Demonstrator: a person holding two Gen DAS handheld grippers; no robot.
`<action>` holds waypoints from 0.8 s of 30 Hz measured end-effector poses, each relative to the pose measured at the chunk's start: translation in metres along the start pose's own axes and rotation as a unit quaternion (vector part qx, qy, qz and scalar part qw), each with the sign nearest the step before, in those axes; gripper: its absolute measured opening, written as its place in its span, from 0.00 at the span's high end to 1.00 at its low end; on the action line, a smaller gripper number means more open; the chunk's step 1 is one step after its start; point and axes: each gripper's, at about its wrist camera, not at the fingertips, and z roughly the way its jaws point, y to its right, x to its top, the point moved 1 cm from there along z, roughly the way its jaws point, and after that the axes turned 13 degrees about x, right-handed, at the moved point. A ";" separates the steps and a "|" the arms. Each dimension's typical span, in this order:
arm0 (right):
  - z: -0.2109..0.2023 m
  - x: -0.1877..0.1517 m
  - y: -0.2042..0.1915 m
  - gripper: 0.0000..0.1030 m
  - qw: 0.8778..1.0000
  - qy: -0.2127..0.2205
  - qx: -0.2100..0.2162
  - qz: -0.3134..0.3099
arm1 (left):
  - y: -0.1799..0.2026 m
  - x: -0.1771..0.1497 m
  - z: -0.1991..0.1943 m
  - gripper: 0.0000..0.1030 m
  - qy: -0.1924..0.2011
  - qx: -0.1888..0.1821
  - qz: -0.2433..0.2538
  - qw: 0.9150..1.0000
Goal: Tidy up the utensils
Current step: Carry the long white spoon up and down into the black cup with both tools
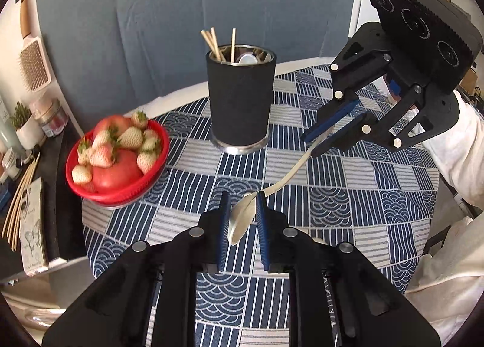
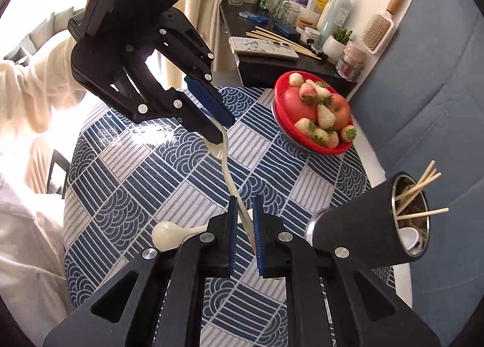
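Patterned tablecloth (image 1: pixel 348 171), curved white spoon (image 1: pixel 242 220) clamped by left hand-held gripper (image 1: pixel 242 220) and right hand-held gripper (image 1: pixel 328 135)

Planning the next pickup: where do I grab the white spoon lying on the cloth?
Take the spoon by its thin handle, from above, jaws across it: it lies flat, and its bowl is round and wide. The handle's end is hidden.

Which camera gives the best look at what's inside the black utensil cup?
The right wrist view: the black utensil cup appears tipped toward the lens, so its open mouth shows wooden sticks and something white at the bottom. The left wrist view shows the cup upright from the side, with only the rim and stick tips visible.
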 end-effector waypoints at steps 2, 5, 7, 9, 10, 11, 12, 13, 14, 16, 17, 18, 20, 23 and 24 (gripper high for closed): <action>-0.018 0.000 0.006 0.91 1.000 -0.005 -0.019 0.001 | 0.005 0.018 -0.003 0.83 0.014 0.001 0.013 1.000; -0.043 -0.001 0.016 0.91 0.999 -0.014 -0.050 0.003 | 0.012 0.046 -0.008 0.84 0.034 0.000 0.030 0.999; -0.060 -0.001 0.022 0.91 0.998 -0.018 -0.068 0.006 | 0.016 0.065 -0.010 0.84 0.046 -0.001 0.042 0.998; -0.075 -0.002 0.027 0.91 0.996 -0.024 -0.085 0.005 | 0.020 0.083 -0.011 0.84 0.055 -0.004 0.054 0.997; -0.082 -0.002 0.031 0.91 0.995 -0.027 -0.094 0.006 | 0.020 0.092 -0.011 0.84 0.059 -0.006 0.058 0.997; -0.087 -0.002 0.035 0.91 0.995 -0.029 -0.100 0.007 | 0.021 0.101 -0.010 0.84 0.061 -0.008 0.060 0.996; -0.092 -0.003 0.039 0.91 0.994 -0.034 -0.107 0.008 | 0.023 0.109 -0.009 0.84 0.063 -0.008 0.064 0.996; -0.097 -0.003 0.043 0.91 0.992 -0.040 -0.115 0.008 | 0.024 0.117 -0.008 0.84 0.067 -0.009 0.069 0.995; -0.100 -0.002 0.046 0.91 0.991 -0.045 -0.123 0.008 | 0.026 0.124 -0.007 0.84 0.070 -0.008 0.072 0.995; -0.106 -0.002 0.054 0.91 0.989 -0.056 -0.134 0.009 | 0.027 0.137 -0.002 0.85 0.075 -0.008 0.077 0.994; -0.108 -0.002 0.058 0.91 0.988 -0.061 -0.138 0.009 | 0.026 0.142 0.000 0.85 0.077 -0.010 0.077 0.994; -0.110 -0.001 0.062 0.91 0.988 -0.067 -0.142 0.009 | 0.026 0.148 0.004 0.85 0.078 -0.012 0.076 0.994; -0.112 0.000 0.070 0.91 0.986 -0.080 -0.149 0.008 | 0.025 0.156 0.010 0.85 0.081 -0.015 0.074 0.994; -0.113 0.002 0.081 0.91 0.982 -0.099 -0.160 0.002 | 0.022 0.167 0.022 0.86 0.083 -0.024 0.070 0.994; -0.114 0.002 0.085 0.91 0.982 -0.102 -0.161 0.001 | 0.021 0.170 0.027 0.86 0.083 -0.027 0.065 0.994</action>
